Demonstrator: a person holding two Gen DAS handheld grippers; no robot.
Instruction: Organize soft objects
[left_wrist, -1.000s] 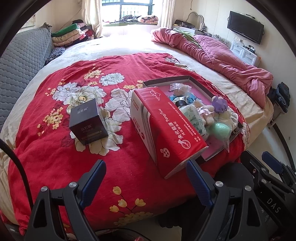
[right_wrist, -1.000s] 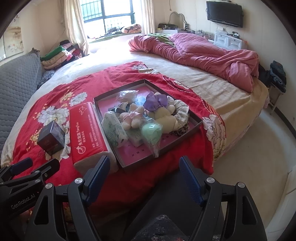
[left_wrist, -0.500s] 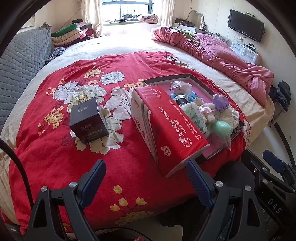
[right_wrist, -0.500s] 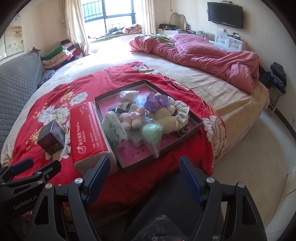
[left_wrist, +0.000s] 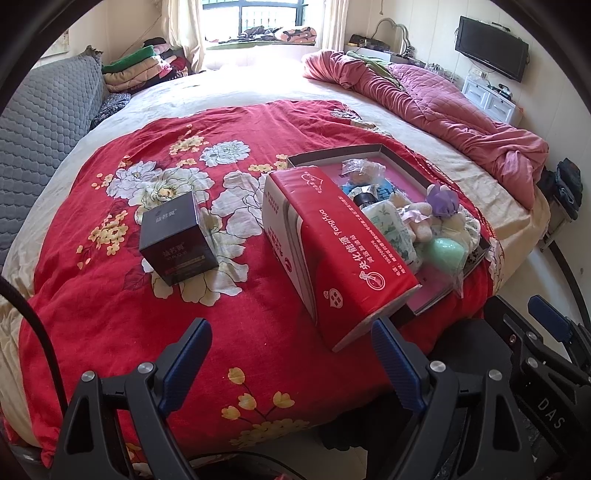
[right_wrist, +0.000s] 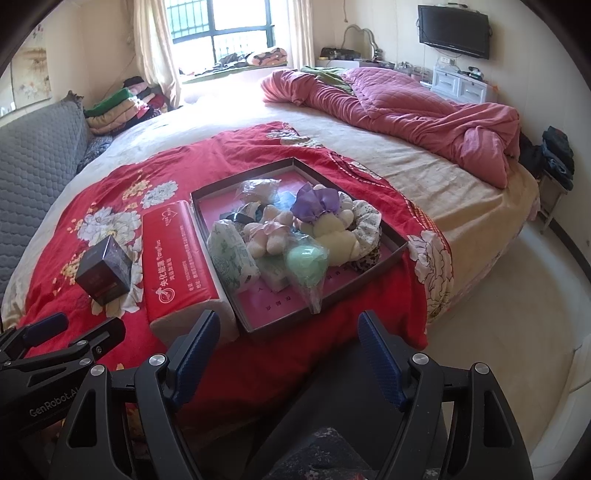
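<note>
- The left gripper (left_wrist: 291, 354) sits at the bottom of its own view, its blue-padded fingers (left_wrist: 186, 356) spread wide with nothing between them, above the near edge of the red floral bedspread (left_wrist: 110, 295).
- The right gripper (right_wrist: 288, 347) fills the bottom of its view in the same way: jaws wide apart and empty, one blue finger pad (right_wrist: 378, 360) at the lower right of centre.
- The shallow dark-rimmed tray with a pink floor (right_wrist: 400, 246) lies at mid-frame in the right view, just above and between the right fingers, apart from them.
- In the tray are the soft things: a cream plush bear with a purple bow (right_wrist: 332, 230), a small pink-bowed plush (right_wrist: 266, 236), a mint-green round sponge in a clear bag (right_wrist: 306, 260) and a green-printed tissue pack (right_wrist: 229, 256).
- The long red cardboard box with white lettering (left_wrist: 332, 251) lies touching the tray's left side; in the left view its near end is just above the right-hand finger.
- A small black cube-shaped box (left_wrist: 177, 238) stands on the bedspread at centre left of the left view, well apart from both fingers.
- A crumpled pink quilt (right_wrist: 406, 107) lies at the upper right.
</note>
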